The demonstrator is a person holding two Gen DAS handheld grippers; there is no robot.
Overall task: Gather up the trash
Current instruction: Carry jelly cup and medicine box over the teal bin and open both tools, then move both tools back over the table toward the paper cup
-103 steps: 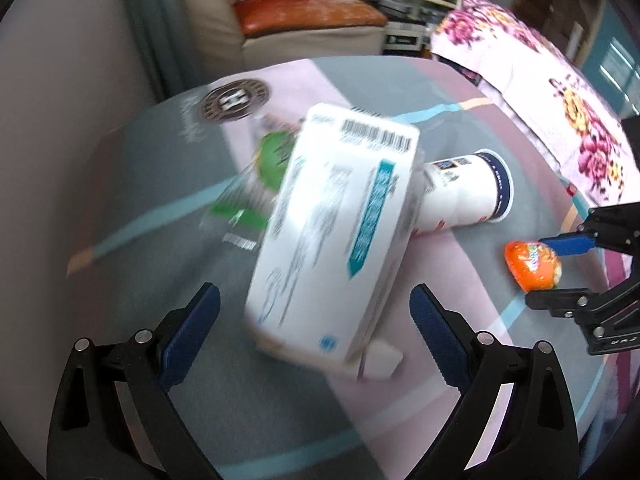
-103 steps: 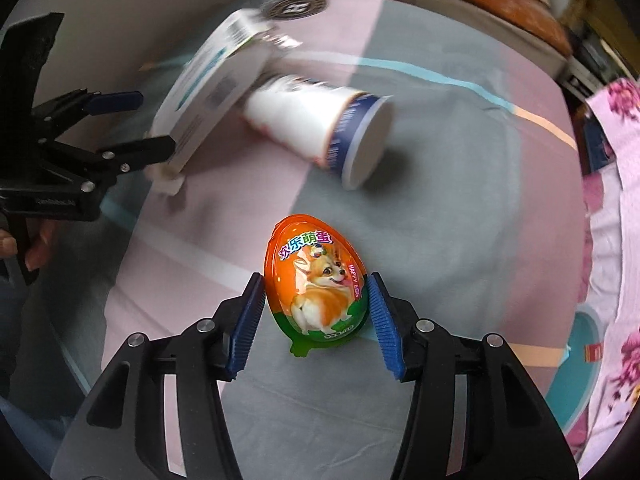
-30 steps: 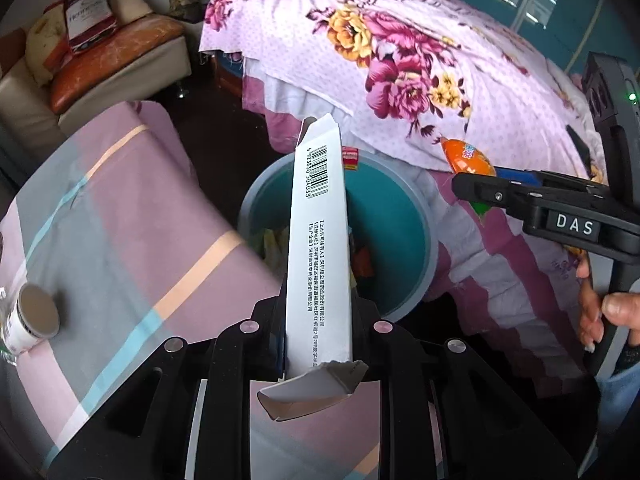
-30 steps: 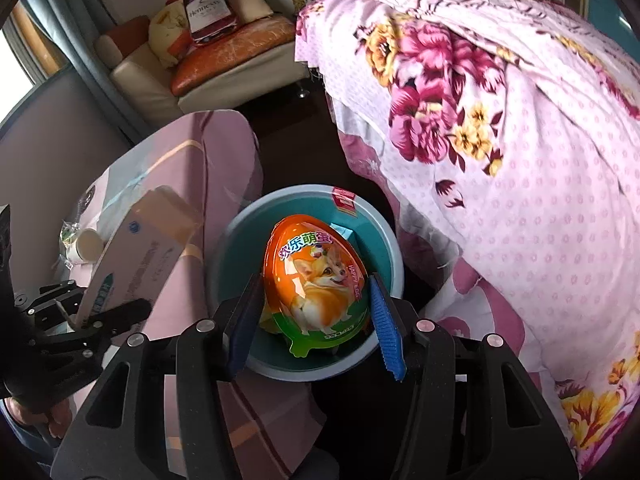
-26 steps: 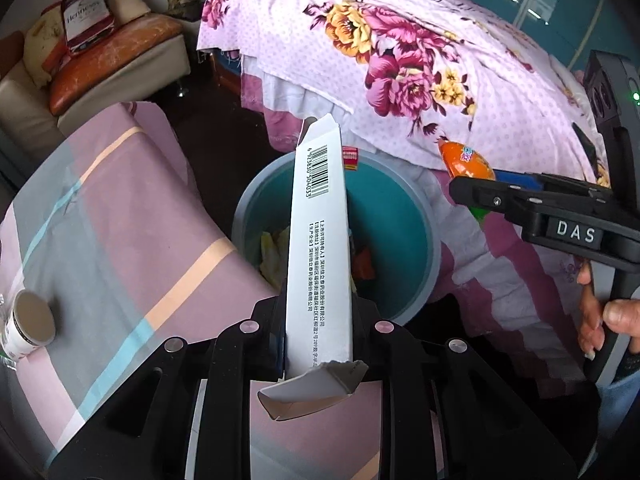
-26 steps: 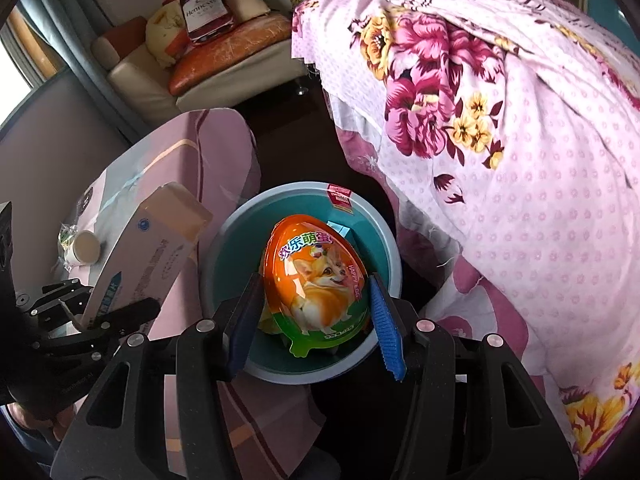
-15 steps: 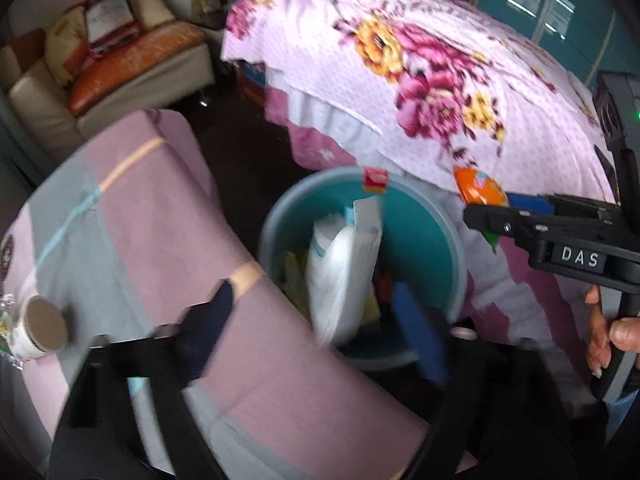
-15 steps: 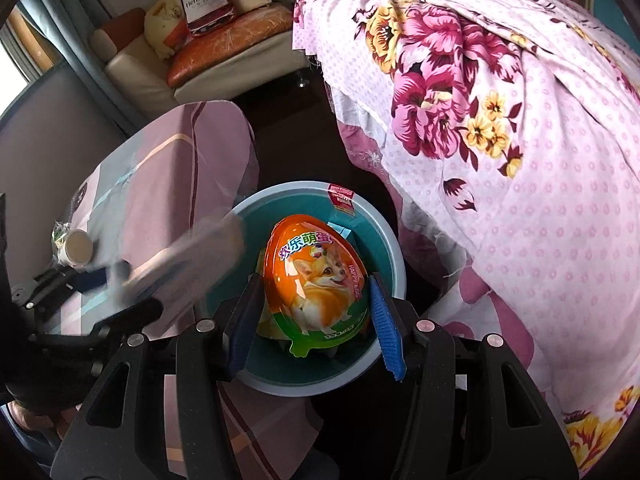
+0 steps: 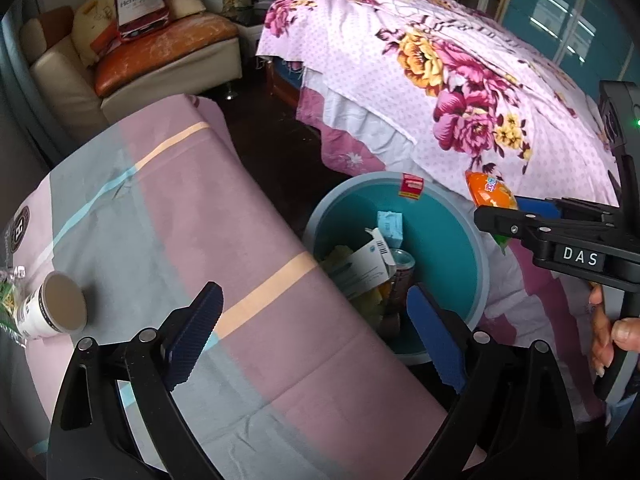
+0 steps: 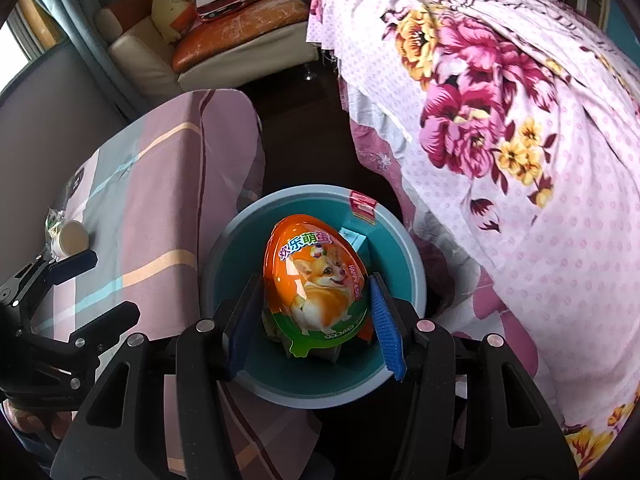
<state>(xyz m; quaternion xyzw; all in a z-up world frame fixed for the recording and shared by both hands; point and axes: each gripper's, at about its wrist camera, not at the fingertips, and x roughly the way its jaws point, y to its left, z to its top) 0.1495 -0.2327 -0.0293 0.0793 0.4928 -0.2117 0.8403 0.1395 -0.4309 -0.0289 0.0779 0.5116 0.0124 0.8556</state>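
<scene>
My left gripper (image 9: 316, 332) is open and empty above the table edge beside the teal bin (image 9: 448, 220). The white carton (image 9: 360, 268) lies inside the bin among other trash. My right gripper (image 10: 316, 316) is shut on the orange toy egg (image 10: 316, 276) with a corgi picture and holds it directly over the teal bin (image 10: 404, 236). The egg (image 9: 488, 194) and the right gripper also show at the right of the left wrist view. A white paper cup (image 9: 52, 312) lies on its side on the table at far left.
The table has a pink and grey striped cloth (image 9: 180, 208). A bed with a floral cover (image 9: 460, 80) stands close behind the bin. A sofa with cushions (image 9: 152, 48) is at the back. A crumpled wrapper (image 9: 10, 292) lies by the cup.
My left gripper opened and the white carton dropped into the bin. My right gripper kept its hold on the egg and stayed over the bin.
</scene>
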